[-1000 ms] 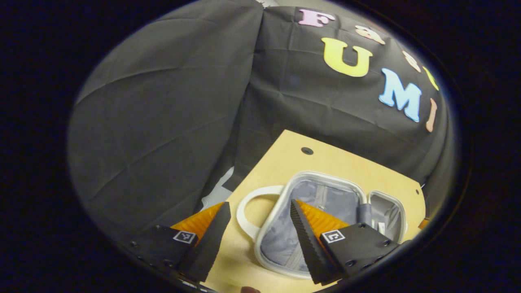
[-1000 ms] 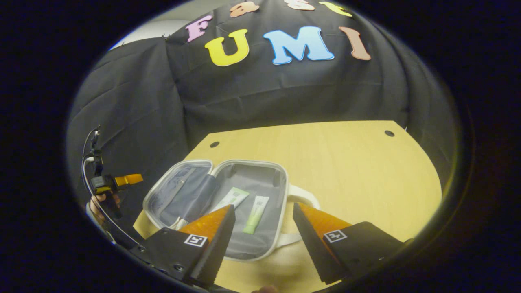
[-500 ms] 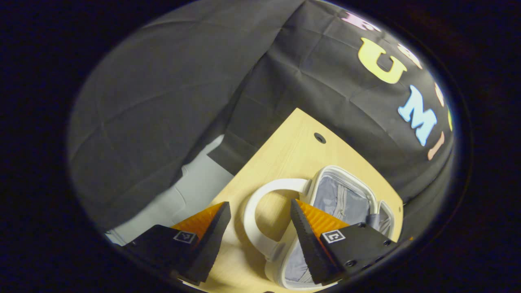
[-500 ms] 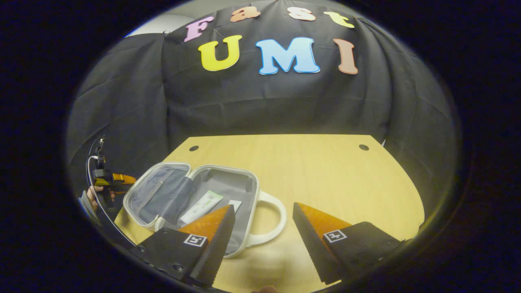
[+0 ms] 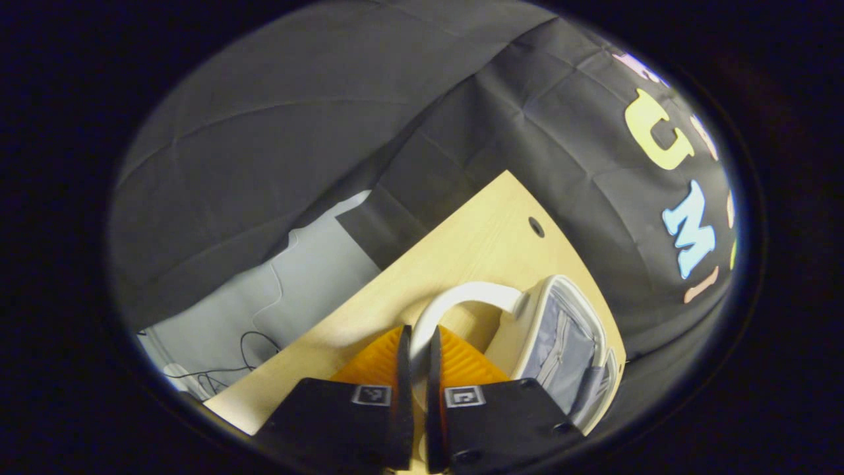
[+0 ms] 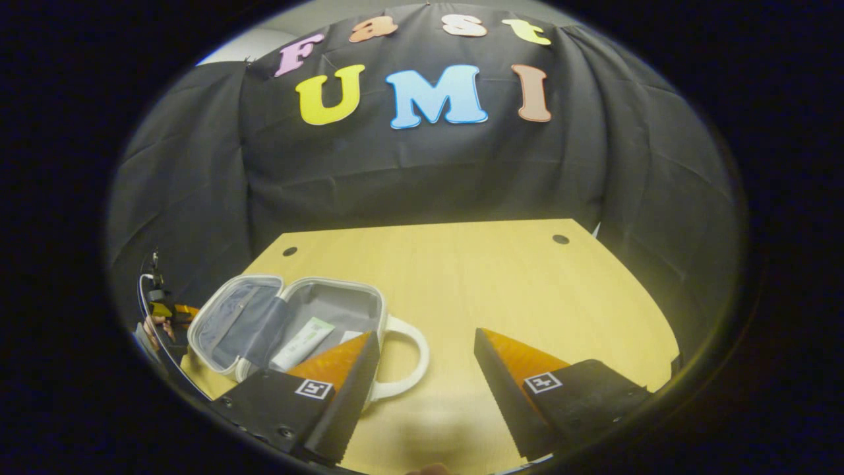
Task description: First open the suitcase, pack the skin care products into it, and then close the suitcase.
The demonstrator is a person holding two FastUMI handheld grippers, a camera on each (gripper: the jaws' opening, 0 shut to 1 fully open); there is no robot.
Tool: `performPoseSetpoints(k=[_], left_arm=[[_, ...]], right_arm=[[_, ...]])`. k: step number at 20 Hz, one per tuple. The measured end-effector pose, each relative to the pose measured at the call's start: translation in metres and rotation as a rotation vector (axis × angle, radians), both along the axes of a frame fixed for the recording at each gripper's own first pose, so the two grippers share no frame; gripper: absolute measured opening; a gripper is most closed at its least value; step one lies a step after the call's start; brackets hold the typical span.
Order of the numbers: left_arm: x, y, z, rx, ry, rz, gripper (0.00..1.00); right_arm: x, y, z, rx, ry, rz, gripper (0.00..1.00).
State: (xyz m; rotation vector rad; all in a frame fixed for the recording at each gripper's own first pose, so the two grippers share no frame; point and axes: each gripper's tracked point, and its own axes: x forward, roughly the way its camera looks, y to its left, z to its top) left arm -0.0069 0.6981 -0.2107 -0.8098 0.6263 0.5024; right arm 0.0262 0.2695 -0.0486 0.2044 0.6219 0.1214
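Observation:
The small white suitcase [image 6: 283,310] lies open on the wooden table [image 6: 494,277], its grey lining showing. Two skin care tubes [image 6: 303,333] rest in its right half. In the left gripper view, my left gripper [image 5: 417,338] is shut on the white handle [image 5: 461,295] of the half nearest it, with the grey-lined shell [image 5: 560,330] beyond. That left gripper [image 6: 173,309] also appears at the suitcase's far left edge, held by a hand [image 6: 150,326]. My right gripper [image 6: 427,338] stands open above the table, beside the other white handle [image 6: 412,359], holding nothing.
The table's right and far parts [image 6: 527,264] are bare wood with two small holes. Black cloth walls close in behind and to both sides. Past the table's left edge [image 5: 369,290] lies grey floor [image 5: 277,290] with thin cables.
My left gripper has swung down onto the suitcase handle and shut on it. The right gripper has drawn back and rightward, so the suitcase now sits farther left in its view.

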Motion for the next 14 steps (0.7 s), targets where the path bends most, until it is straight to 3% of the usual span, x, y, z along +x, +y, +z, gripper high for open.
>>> performPoseSetpoints(k=[3, 7, 8, 14], left_arm=[[0.004, -0.011, 0.040, 0.085, -0.026, -0.037, 0.14], [0.011, -0.030, 0.131, 0.148, -0.134, -0.056, 0.14], [0.013, -0.038, 0.154, 0.164, -0.167, -0.069, 0.14], [0.028, -0.150, 0.278, 0.302, -0.334, -0.195, 0.13]], right_arm=[[0.004, -0.013, 0.006, -0.001, -0.021, -0.019, 0.90], [0.009, -0.032, 0.017, -0.028, -0.066, -0.030, 0.87], [0.009, -0.035, 0.019, -0.029, -0.075, -0.028, 0.92], [0.011, -0.055, 0.025, -0.011, -0.119, -0.022, 0.92]])
